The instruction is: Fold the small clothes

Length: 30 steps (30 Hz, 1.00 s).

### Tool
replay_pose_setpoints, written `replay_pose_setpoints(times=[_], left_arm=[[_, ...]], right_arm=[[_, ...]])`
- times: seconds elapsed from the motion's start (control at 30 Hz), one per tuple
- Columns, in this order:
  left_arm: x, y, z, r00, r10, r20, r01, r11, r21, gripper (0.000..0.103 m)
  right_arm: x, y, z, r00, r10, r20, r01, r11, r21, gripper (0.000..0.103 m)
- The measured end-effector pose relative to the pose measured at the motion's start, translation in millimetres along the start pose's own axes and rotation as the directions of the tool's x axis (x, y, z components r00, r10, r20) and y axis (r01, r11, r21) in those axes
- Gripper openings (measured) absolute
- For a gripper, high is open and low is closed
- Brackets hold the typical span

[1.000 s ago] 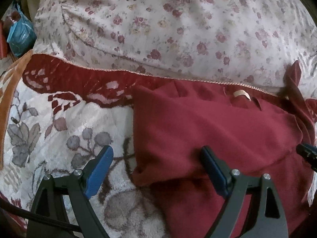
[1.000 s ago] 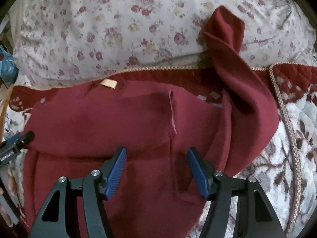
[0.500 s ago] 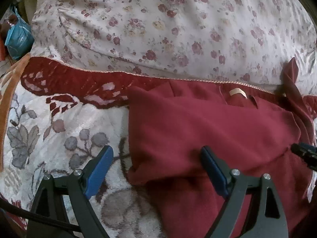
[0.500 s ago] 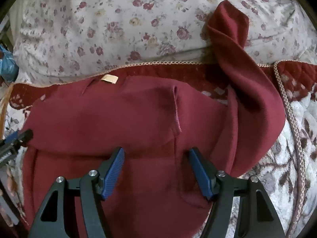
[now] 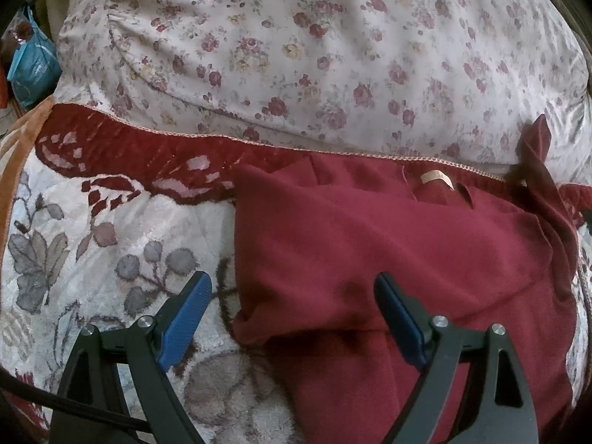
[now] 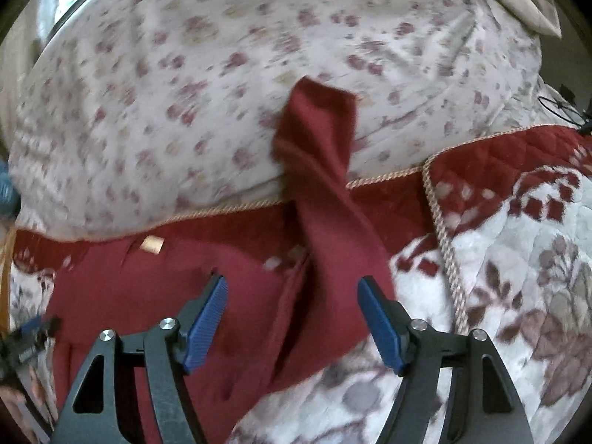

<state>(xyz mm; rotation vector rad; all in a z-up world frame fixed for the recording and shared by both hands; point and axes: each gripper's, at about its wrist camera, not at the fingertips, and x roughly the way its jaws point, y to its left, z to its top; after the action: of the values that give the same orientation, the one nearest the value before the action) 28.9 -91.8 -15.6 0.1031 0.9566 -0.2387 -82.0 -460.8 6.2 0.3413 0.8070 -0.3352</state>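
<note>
Below the right tool [image 6: 292, 314] — maroon garment's sleeve [image 6: 333, 229].

Soft daylight; right view motion-blurred, fisheye edges dark

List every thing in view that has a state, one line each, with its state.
Red garment: lying on the blanket, left side folded over, not yet fully folded.
Sleeve: unfolded, stretched up onto the floral pillow.
Label: showing at the neck.
Left hand-held gripper: open, over the garment's folded edge, holding nothing.
Right hand-held gripper: jaws opening, nothing gripped, above the sleeve's base.
Blanket: spread flat.
</note>
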Motion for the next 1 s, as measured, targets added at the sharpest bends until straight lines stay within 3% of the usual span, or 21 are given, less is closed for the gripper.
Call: replay_pose_setpoints(times=[0.17,0.33,0.57,0.6,0.67,0.77,0.83,1.0], left_arm=[[0,1,0,1.0,-0.001,-0.001,0.001,1.0,-0.001,0.089],[3,2,2,1.0,-0.004,-0.005,0.004,1.0,-0.002,0.089],[12,8,5,1.0,-0.009,-0.022,0.009,1.0,-0.009,0.089],[13,8,5,1.0,-0.01,-0.023,0.01,1.0,-0.009,0.089],[15,9,6,1.0,-0.009,-0.026,0.009,1.0,-0.008,0.089],[17,9,7,1.0,-0.007,-0.027,0.006,1.0,-0.013,0.089],[15,8,7,1.0,-0.004,-0.023,0.004,1.0,-0.01,0.089],[9,11,9,1.0,0.008,-0.002,-0.008,1.0,-0.022,0.089]], right_arm=[[27,-2,37,1.0,-0.006,0.0,0.006,1.0,0.002,0.077],[69,10,70,0.998,-0.06,-0.026,0.058,0.993,-0.099,0.077],[131,19,85,0.99,-0.12,-0.08,0.103,0.975,-0.196,0.075],[137,19,85,0.987,-0.132,-0.09,0.112,0.973,-0.202,0.07],[151,14,86,0.981,-0.141,-0.132,0.114,0.974,-0.194,0.02],[143,5,91,0.986,-0.109,-0.125,0.089,0.983,-0.161,0.008],[125,-1,96,0.992,-0.074,-0.103,0.059,0.988,-0.14,0.006],[54,-4,107,0.99,0.137,-0.031,-0.138,0.988,-0.07,0.005]])
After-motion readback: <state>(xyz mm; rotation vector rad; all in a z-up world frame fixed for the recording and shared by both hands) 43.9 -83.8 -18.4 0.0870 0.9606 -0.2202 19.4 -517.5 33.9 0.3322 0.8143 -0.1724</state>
